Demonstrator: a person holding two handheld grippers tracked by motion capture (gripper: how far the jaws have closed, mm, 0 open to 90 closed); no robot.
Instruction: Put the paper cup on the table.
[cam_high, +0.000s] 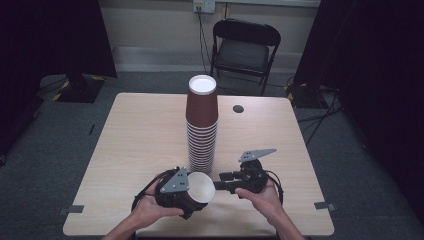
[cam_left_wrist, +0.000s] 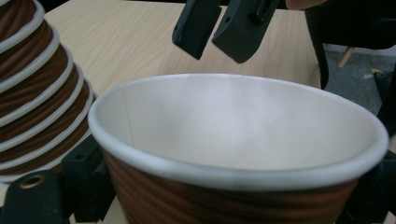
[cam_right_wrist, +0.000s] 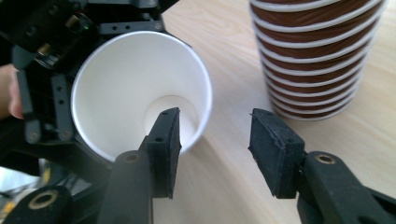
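Observation:
A tall stack of brown ribbed paper cups (cam_high: 202, 127) stands upright in the middle of the table, mouths up, white inside. One loose cup (cam_high: 201, 187) of the same kind lies on its side in my left gripper (cam_high: 192, 196), which is shut on its brown wall, mouth turned toward my right gripper (cam_high: 219, 184). In the left gripper view the cup (cam_left_wrist: 233, 130) sits between my jaws, with the stack (cam_left_wrist: 37, 93) at left. My right gripper (cam_right_wrist: 215, 116) is open; one fingertip stands before the cup's mouth (cam_right_wrist: 126, 79), the other outside its rim, neither pressing on it.
The wooden table (cam_high: 140, 130) has a small dark round grommet (cam_high: 238, 108) behind the stack. A black folding chair (cam_high: 245, 47) stands beyond the far edge. Dark curtains hang at both sides, and cables run across the grey floor.

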